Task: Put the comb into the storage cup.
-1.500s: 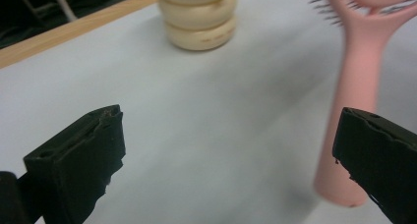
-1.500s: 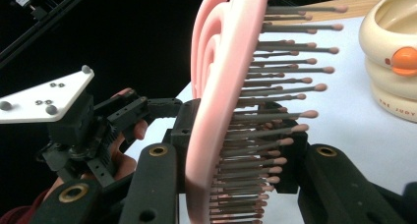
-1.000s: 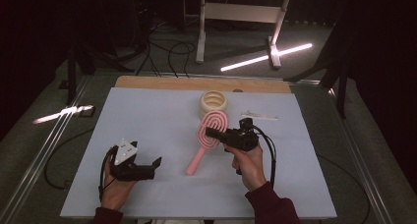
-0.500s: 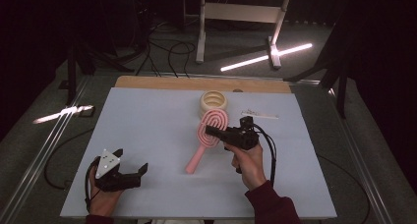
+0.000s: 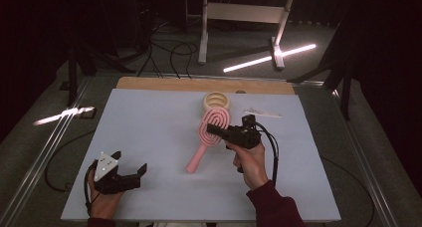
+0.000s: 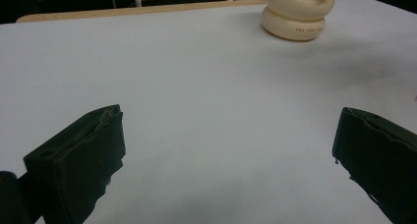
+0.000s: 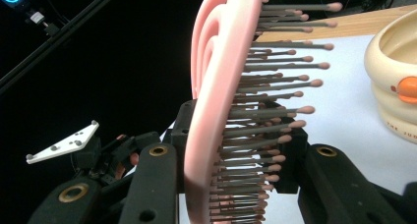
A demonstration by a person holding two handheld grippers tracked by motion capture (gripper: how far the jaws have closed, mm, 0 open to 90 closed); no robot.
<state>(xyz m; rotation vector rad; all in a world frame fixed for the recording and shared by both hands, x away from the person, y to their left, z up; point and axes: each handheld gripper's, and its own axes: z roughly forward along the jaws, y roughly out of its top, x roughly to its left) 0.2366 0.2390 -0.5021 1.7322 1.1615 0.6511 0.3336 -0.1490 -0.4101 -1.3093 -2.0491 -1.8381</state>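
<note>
Right claw [image 5: 213, 129] grips the pink hairbrush [image 5: 209, 137] by its head, handle slanting toward the wide-open, empty left claw [image 5: 130, 170].

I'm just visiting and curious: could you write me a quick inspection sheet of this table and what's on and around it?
Surface: pale blue mat on a wooden board.
Job's things: pink hairbrush, clamped at its head.
Clutter: cream ringed cup; small white strip.
Grippers: right gripper shut on the brush; left gripper open, nothing between its jaws.
Cables: black cable trailing from the right gripper.
Surroundings: dark room, white stand, floor cables.
</note>
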